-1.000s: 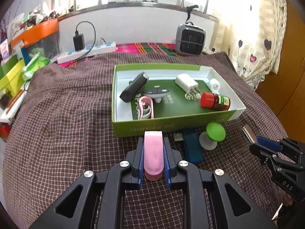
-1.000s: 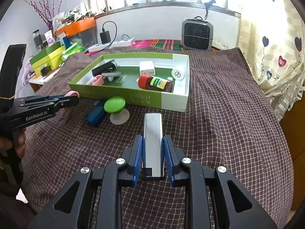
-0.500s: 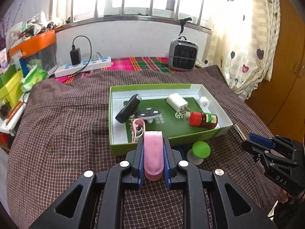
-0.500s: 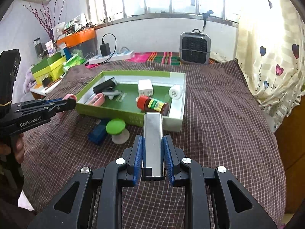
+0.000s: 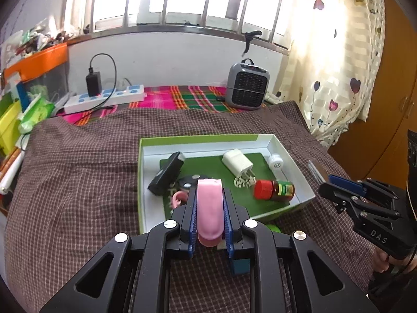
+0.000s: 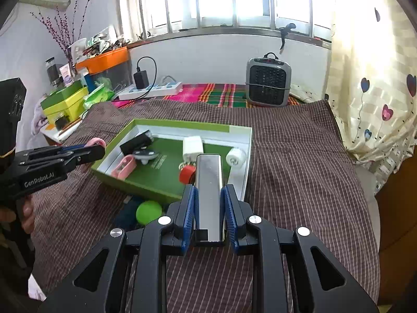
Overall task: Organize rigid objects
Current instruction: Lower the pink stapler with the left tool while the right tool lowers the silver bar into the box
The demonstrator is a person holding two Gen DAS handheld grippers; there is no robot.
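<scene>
A green box lies on the checked cloth. It holds a black device, a white charger, a red-capped bottle, a white roll and a pink clip. My left gripper is shut on a pink oblong piece, held above the box's near wall; it also shows in the right wrist view. My right gripper is shut on a silver metal bar, held above the box's near right corner; it also shows in the left wrist view.
A green round-topped object and a dark blue block lie on the cloth in front of the box. A grey heater, a power strip and stacked coloured boxes stand at the back and left.
Both grippers have risen and moved forward toward the box, each still holding its object. The box now sits lower in both views, under the fingertips.
</scene>
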